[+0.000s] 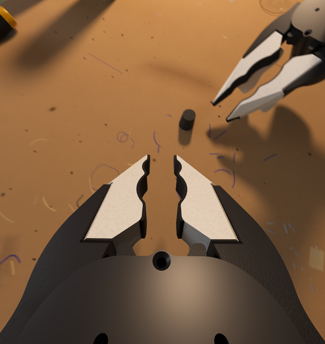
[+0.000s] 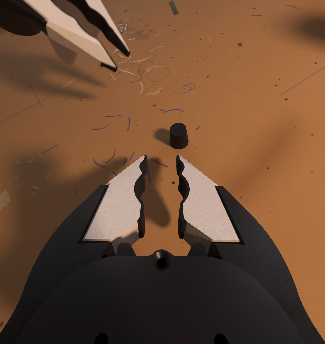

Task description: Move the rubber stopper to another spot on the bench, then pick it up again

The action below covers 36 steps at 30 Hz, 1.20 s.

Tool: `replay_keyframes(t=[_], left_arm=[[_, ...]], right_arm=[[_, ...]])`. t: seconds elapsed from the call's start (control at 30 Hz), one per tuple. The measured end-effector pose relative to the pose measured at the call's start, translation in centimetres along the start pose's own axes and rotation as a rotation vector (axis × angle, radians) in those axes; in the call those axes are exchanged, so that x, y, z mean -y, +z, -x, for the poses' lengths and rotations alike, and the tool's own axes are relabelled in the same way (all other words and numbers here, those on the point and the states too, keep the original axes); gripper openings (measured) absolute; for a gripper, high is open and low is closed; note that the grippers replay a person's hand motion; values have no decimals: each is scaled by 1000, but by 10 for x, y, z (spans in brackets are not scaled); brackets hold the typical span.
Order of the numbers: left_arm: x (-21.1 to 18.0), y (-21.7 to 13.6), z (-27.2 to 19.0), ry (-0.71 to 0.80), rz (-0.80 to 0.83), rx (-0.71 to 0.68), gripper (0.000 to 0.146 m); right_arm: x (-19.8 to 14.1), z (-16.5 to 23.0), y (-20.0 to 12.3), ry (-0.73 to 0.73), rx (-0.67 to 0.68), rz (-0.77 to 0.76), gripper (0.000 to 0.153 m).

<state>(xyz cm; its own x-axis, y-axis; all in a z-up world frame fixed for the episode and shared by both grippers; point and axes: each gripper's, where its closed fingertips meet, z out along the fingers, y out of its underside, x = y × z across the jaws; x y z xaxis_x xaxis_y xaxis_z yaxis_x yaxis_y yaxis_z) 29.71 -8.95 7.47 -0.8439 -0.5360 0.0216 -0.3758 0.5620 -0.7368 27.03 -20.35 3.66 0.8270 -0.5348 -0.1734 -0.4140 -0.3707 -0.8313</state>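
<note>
The rubber stopper (image 1: 187, 119) is a small black tapered plug standing upright on the orange-brown bench (image 1: 83, 104). In the left wrist view it lies ahead and slightly right of my left gripper (image 1: 161, 156), which is open and empty. My right gripper (image 1: 219, 112) shows at the upper right, open, tips just right of the stopper and apart from it. In the right wrist view the stopper (image 2: 178, 135) stands just beyond my right gripper (image 2: 161, 156), slightly right of the gap. The left gripper (image 2: 122, 61) hangs at the upper left.
A black object with an orange band (image 1: 3, 20) lies at the far upper left of the left wrist view. The bench (image 2: 251, 111) carries scratches, pen marks and specks. A pale square patch (image 2: 2, 199) shows at the left of the right wrist view.
</note>
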Motion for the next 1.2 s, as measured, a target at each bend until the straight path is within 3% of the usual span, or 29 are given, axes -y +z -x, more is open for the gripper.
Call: replay_keyframes(t=[0.2, 0.53, 0.8, 0.97, 1.03, 1.2], left_arm=[[-26, 2, -32, -40, -10, -132, 27], [-54, 19, -45, 65, 40, -143, 29], [-51, 33, -56, 51, 80, -196, 32], [-36, 50, -58, 24, 94, -183, 45], [-34, 56, -57, 40, 106, -173, 46], [-29, 63, -60, 80, 114, -178, 35]], right_arm=[[5, -7, 15, -70, -50, 43, 34], [6, -18, 45, -182, -51, 173, 32], [4, -18, 53, -179, 17, 219, 33], [4, -20, 53, -166, 24, 219, 31], [3, -21, 51, -177, 2, 222, 25], [-3, -18, 43, -167, -18, 247, 25]])
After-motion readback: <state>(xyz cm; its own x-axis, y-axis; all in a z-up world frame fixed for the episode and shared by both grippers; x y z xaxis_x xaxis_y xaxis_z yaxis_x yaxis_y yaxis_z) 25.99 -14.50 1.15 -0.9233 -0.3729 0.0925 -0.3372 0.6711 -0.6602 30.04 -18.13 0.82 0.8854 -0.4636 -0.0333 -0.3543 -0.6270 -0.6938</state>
